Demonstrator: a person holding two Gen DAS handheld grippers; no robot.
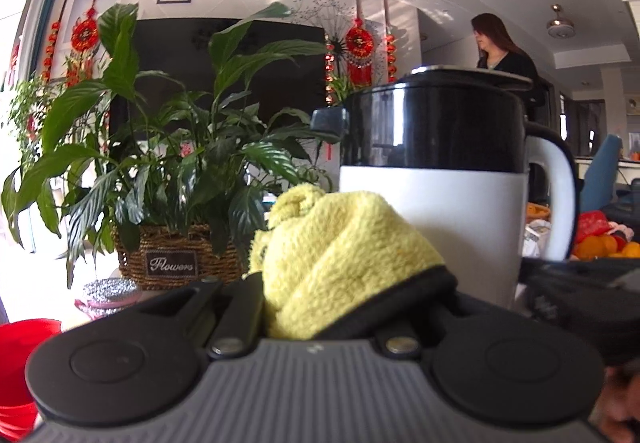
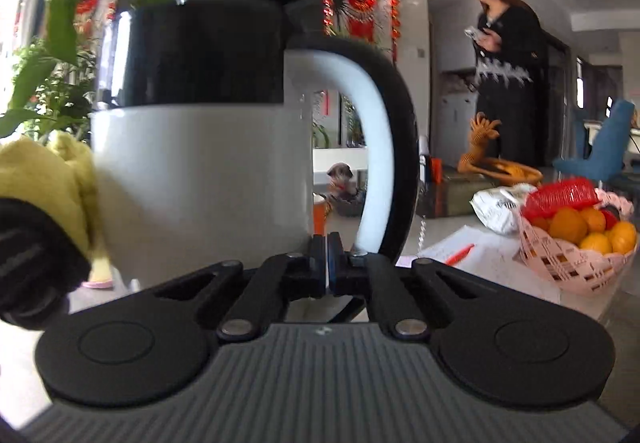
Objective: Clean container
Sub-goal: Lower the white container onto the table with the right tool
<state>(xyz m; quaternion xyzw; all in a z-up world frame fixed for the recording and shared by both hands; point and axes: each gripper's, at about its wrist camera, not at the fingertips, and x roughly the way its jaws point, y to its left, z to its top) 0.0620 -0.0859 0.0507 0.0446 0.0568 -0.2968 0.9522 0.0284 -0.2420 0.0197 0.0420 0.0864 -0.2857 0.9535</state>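
Right wrist view, white table (image 2: 472, 239) — fruit basket (image 2: 576, 255)

sunlit room, red wall ornaments (image 1: 360, 43)

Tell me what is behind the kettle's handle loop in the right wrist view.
Through the handle loop, a small dog lies on the floor, an orange cup nearer. The kettle body hides everything left of that.

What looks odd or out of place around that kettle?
Nothing spilled or damaged. The kettle stands upright. The one oddity: the right hand-held gripper is shut on nothing beside the handle, not around it.
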